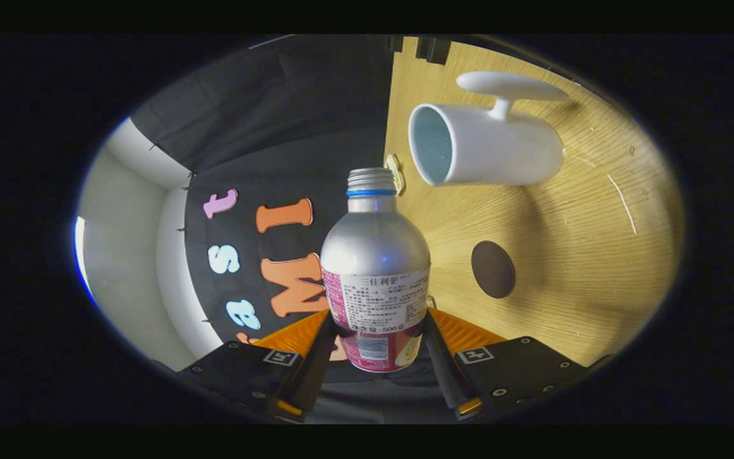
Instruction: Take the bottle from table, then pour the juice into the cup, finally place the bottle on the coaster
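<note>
Gripping the silver metal bottle [375, 268] low on its labelled body, the hand-held gripper [376, 347] has its two fingers closed against opposite sides of the printed label, so the bottle sits directly between them with its shoulder, blue neck ring and threaded mouth projecting forward beyond the fingertips. No cap is seen on the mouth. The whole scene appears rotated about the gripper's axis: the light wood-grain table [571, 255] stands as a near-vertical plane to one side of the bottle, which suggests the gripper and bottle are rolled well over towards the horizontal, consistent with a pouring posture. The low grasp leaves the upper body and neck clear, probably so that the mouth can be brought to a vessel without the fingers fouling its rim. The tall white ceramic cup [485, 145], with its pale blue interior and broad flat handle, stands on the table beyond and to the side of the bottle's mouth, its opening turned towards the bottle; the mouth and rim are near but apart. No liquid stream is visible, so whether pouring is under way cannot be told. The round dark brown coaster [493, 269] lies flat on the table beside the bottle's body, unoccupied, well apart from the cup, so the placing step remains to be done.
</note>
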Demonstrator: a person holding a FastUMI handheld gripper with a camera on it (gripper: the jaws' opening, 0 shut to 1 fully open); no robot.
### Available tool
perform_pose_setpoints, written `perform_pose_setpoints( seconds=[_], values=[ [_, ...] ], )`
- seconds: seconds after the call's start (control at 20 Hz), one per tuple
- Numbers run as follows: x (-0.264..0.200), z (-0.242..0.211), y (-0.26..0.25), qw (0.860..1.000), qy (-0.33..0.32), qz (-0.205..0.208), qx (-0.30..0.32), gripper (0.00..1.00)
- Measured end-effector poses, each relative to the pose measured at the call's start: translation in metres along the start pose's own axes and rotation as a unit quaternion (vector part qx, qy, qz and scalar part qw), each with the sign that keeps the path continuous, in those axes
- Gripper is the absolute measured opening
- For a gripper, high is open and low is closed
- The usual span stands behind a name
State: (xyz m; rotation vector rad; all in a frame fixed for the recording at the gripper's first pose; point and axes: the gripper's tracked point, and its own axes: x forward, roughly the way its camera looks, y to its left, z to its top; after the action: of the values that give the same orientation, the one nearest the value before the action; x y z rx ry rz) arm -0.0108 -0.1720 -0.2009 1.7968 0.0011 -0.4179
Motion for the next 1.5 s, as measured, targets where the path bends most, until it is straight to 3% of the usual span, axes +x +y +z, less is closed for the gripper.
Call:
perform_pose_setpoints(
  seconds=[0.4, 1.5],
  values=[
    [0.006, 0.008, 0.006, 0.999, -0.006, -0.002, 0.048, 0.75],
    [0.011, 0.017, 0.033, 0.996, -0.019, 0.011, 0.089, 0.75]
  ],
)
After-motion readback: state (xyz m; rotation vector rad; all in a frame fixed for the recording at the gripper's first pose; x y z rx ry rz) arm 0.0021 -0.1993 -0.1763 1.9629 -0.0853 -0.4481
